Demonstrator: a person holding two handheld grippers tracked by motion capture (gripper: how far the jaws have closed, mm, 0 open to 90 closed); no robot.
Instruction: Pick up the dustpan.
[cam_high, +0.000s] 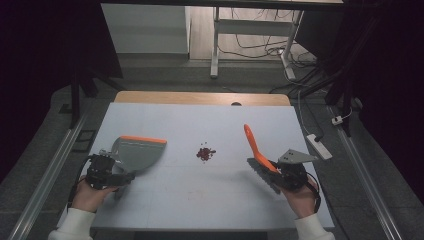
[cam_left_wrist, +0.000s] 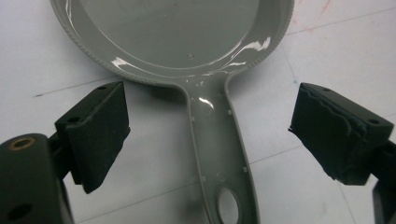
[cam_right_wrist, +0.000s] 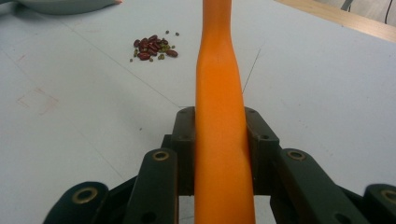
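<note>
A grey dustpan (cam_high: 137, 152) with an orange front lip lies on the left of the white table (cam_high: 165, 195). Its grey handle (cam_left_wrist: 219, 154) runs between the wide-apart jaws of my left gripper (cam_left_wrist: 210, 135), which touch nothing. My left gripper (cam_high: 107, 172) sits just behind the pan. My right gripper (cam_high: 282, 172) is shut on the orange handle (cam_right_wrist: 219, 116) of a small brush (cam_high: 257, 152), whose dark bristles lie by the gripper. The handle points up and away. A small heap of red and green beans (cam_high: 205, 153) (cam_right_wrist: 154, 46) lies mid-table between the two tools.
A wooden strip (cam_high: 200, 97) runs along the table's far edge. Beyond it stand a white desk frame (cam_high: 216, 45) and tangled cables on the floor. A power strip (cam_high: 320, 146) lies off the table's right edge. A metal rail (cam_high: 45, 175) borders the left side.
</note>
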